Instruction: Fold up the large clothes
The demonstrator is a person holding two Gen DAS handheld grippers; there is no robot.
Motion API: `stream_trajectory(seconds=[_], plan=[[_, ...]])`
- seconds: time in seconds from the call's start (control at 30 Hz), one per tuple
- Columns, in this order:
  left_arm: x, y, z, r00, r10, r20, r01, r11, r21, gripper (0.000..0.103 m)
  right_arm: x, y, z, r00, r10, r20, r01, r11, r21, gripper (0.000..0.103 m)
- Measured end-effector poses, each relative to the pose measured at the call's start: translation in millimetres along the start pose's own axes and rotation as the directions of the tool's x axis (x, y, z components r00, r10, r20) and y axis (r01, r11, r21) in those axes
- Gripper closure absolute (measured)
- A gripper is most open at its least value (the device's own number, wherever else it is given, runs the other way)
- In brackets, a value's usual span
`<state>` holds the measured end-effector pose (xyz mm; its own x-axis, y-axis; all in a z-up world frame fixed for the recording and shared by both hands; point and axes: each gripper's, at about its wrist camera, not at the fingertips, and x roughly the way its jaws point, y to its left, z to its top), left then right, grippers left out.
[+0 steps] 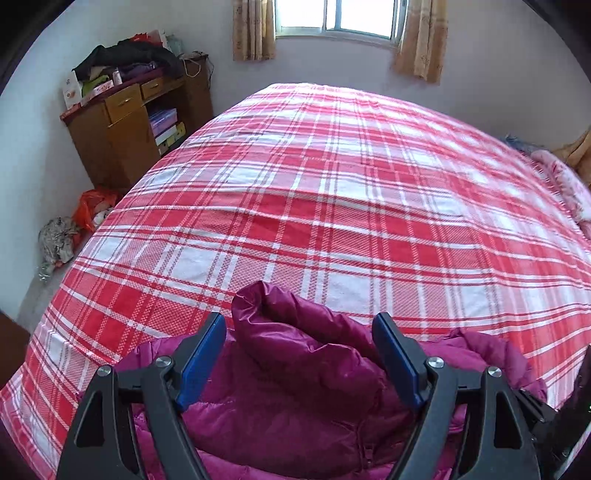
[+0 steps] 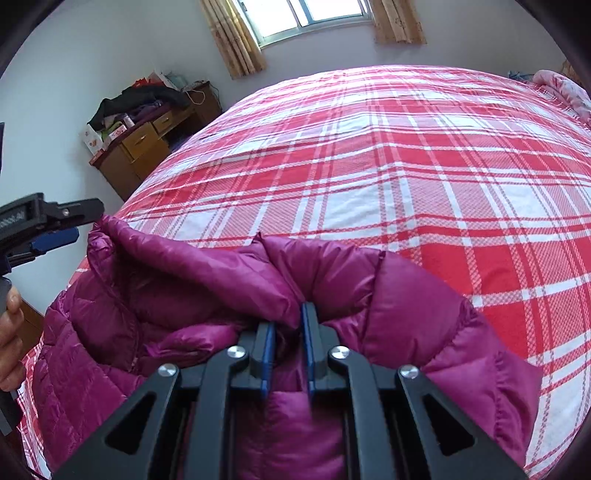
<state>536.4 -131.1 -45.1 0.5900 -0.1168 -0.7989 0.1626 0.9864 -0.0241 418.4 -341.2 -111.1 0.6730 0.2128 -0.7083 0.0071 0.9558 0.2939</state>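
Right wrist view, lower centre: our right gripper (image 2: 288, 332) pinches the purple jacket (image 2: 184, 280) on the bed (image 2: 406, 166); our left gripper (image 1: 299, 332) gapes wide above it.

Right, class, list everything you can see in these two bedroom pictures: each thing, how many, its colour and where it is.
Puffer jacket: one, magenta, lying bunched at the near edge of the bed.
Bed cover: one, red and white plaid, spread over the bed.
Cabinet: one, brown wood, against the left wall.
Clothes pile: one heap, mostly black and purple, on top of the cabinet.
Window: one, bright, in the far wall.
Curtains: two, tan, either side of the window.
Plastic bag: one, orange, on the floor below the cabinet.
Left gripper: one, black with blue pads, jaws open over the jacket.
Right gripper: one, black with blue pads, jaws shut on the jacket.
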Motion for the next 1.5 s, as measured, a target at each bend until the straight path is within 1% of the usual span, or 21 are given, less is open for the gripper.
stream_trajectory(seconds=[0.07,0.13,0.2,0.23,0.27,0.37,0.4,0.47,0.53,0.63,0.73,0.83,0.9,0.93,1.07,1.2,1.23,1.33,1.4,1.47,1.5], plan=[[17,3,-2,0.998,0.022,-0.052,-0.022,1.0,-0.01,0.021,0,0,0,1.0,0.0,0.0,0.0,1.0,0.0,0.09],[22,14,-8,0.995,0.065,-0.07,-0.068,0.997,-0.043,0.023,0,0,0,1.0,0.001,0.0,-0.001,1.0,0.001,0.09],[14,23,-20,0.996,0.072,-0.058,-0.075,0.995,-0.065,0.044,0,0,0,1.0,0.002,-0.001,-0.002,1.0,0.002,0.09],[8,29,-28,0.994,0.094,-0.063,-0.098,0.993,-0.067,0.064,0,0,0,1.0,0.002,-0.001,-0.002,1.0,0.002,0.09],[4,33,-35,0.992,0.107,-0.061,-0.112,0.991,-0.075,0.069,0,0,0,1.0,0.002,-0.001,-0.002,1.0,0.002,0.09],[-7,49,-59,0.99,0.137,-0.039,-0.14,0.985,-0.101,0.069,0,-1,0,1.0,0.003,-0.001,-0.003,1.0,0.002,0.09],[-4,55,-67,0.986,0.157,-0.051,-0.162,0.98,-0.119,0.069,0,-1,0,1.0,0.002,-0.001,-0.002,1.0,0.001,0.09],[8,64,-79,0.986,0.144,-0.082,-0.155,0.976,-0.154,0.068,1,-1,0,1.0,-0.002,-0.001,0.002,1.0,-0.003,0.09],[13,63,-90,0.986,0.162,-0.035,-0.165,0.974,-0.157,0.068,1,0,1,1.0,-0.012,-0.002,0.012,1.0,-0.01,0.09],[16,50,-97,0.975,0.221,0.035,-0.215,0.969,-0.125,0.068,1,5,1,0.999,-0.035,-0.007,0.035,0.999,-0.034,0.087],[15,53,-97,0.976,0.212,0.049,-0.204,0.969,-0.139,0.068,-10,8,3,0.998,-0.051,-0.028,0.051,0.998,-0.032,0.079],[14,63,-98,0.985,0.165,0.059,-0.152,0.972,-0.179,0.068,-50,9,1,0.996,-0.053,0.076,0.052,0.999,0.005,0.077],[15,60,-98,0.984,0.169,0.061,-0.156,0.972,-0.176,0.068,-75,17,8,0.984,-0.081,0.159,0.08,0.997,0.012,0.076],[15,58,-98,0.982,0.177,0.062,-0.165,0.972,-0.17,0.068,-78,22,13,0.982,-0.077,0.174,0.076,0.997,0.014,0.073],[15,58,-98,0.983,0.17,0.063,-0.158,0.973,-0.167,0.068,-48,49,36,0.99,-0.057,0.126,0.056,0.998,0.007,0.073],[-4,63,-98,0.992,0.115,0.047,-0.109,0.988,-0.113,0.068,8,51,23,0.997,-0.044,-0.06,0.045,0.999,0.021,0.073],[-14,64,-98,0.993,0.103,0.054,-0.097,0.99,-0.106,0.068,14,49,14,0.996,-0.05,-0.076,0.051,0.998,0.021,0.074],[-56,69,-91,0.989,0.042,0.141,-0.026,0.994,-0.109,0.068,10,49,1,0.999,-0.052,-0.004,0.052,0.997,-0.056,0.076],[-74,65,-75,0.978,0.049,0.202,-0.029,0.994,-0.102,0.067,9,51,-1,0.998,-0.061,0.006,0.061,0.995,-0.073,0.076],[-78,57,-51,0.967,0.063,0.245,-0.043,0.995,-0.086,0.056,10,53,-1,0.997,-0.074,0.009,0.074,0.994,-0.086,0.076],[-72,53,-38,0.968,0.063,0.244,-0.044,0.996,-0.083,0.052,10,53,-2,0.997,-0.078,0.011,0.078,0.993,-0.091,0.076]])
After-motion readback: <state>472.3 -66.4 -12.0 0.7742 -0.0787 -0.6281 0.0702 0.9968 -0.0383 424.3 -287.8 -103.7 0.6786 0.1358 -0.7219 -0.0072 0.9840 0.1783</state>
